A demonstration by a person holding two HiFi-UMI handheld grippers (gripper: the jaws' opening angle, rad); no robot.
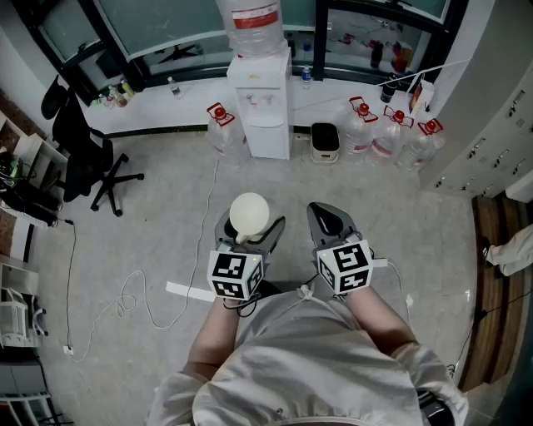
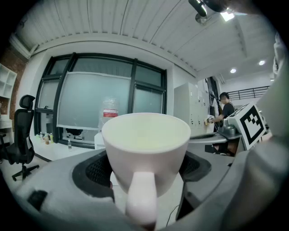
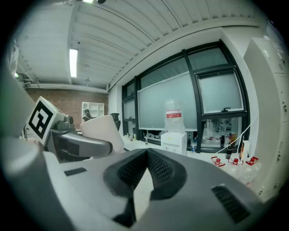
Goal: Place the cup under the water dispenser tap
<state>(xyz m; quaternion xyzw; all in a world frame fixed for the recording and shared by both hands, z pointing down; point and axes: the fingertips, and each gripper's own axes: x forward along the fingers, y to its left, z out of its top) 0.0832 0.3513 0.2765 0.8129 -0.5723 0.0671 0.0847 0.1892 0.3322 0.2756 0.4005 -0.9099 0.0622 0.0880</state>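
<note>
The left hand-held gripper is clenched on a white cup. Its 2 black pads press the cup's sides, and the cup stands upright with its handle turned back toward the person. The right hand-held gripper is just beside it, closed on nothing, with its jaw tips meeting. Both are held out level in front of the person, above a grey floor. The water dispenser, with 1 bottle on top, stands against the window wall, well apart from the cup. Spare water jugs stand to its right, an office chair to its left, and a cable trails over the floor.
</note>
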